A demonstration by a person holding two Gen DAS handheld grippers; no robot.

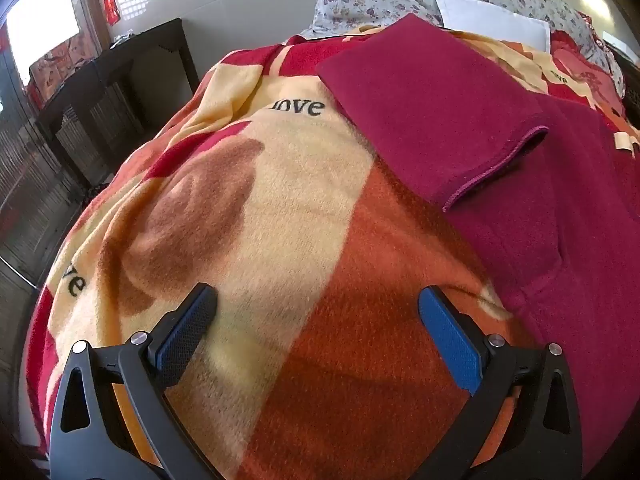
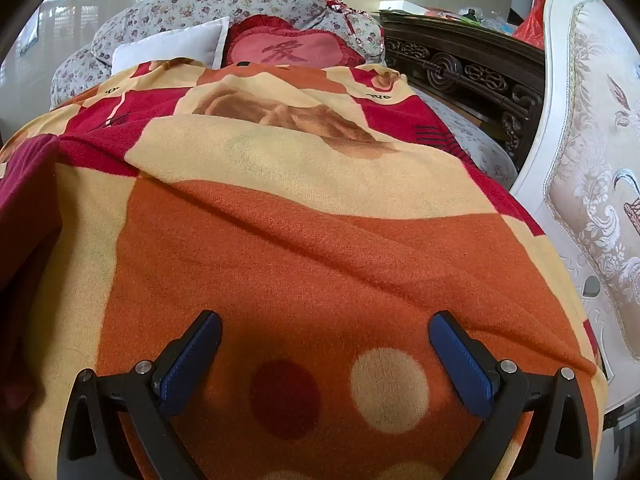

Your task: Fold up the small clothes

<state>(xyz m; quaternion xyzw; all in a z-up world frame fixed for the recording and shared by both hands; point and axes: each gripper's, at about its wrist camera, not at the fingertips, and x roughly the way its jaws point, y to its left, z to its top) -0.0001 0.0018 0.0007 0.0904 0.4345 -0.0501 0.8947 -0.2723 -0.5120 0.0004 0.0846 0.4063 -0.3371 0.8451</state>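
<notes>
While both tools hang tilted downward over a bed, the left gripper (image 1: 318, 300) stands with its blue-padded fingers (image 1: 448, 344) spread wide and nothing between them, above an orange, cream and red blanket (image 1: 280, 208) printed with the word "love". A maroon garment (image 1: 460, 132) lies flat on that blanket up and to the right of the left tool, one short sleeve (image 1: 496, 164) folded across its body (a pale tag (image 1: 624, 142) shows near its far edge). The right gripper (image 2: 325, 330) is likewise released, fingers wide apart and empty, over an orange patch of blanket with a dark red dot (image 2: 285, 398) and a cream dot (image 2: 390, 384); only a strip of the garment appears at that view's left edge. Floral pillows (image 2: 192, 8), a white pillow (image 2: 172, 48) and a red heart-shaped cushion (image 2: 288, 52) sit at the head of the bed, beside a carved dark wooden rail (image 2: 464, 68) and a white upholstered chair (image 2: 592, 168).
</notes>
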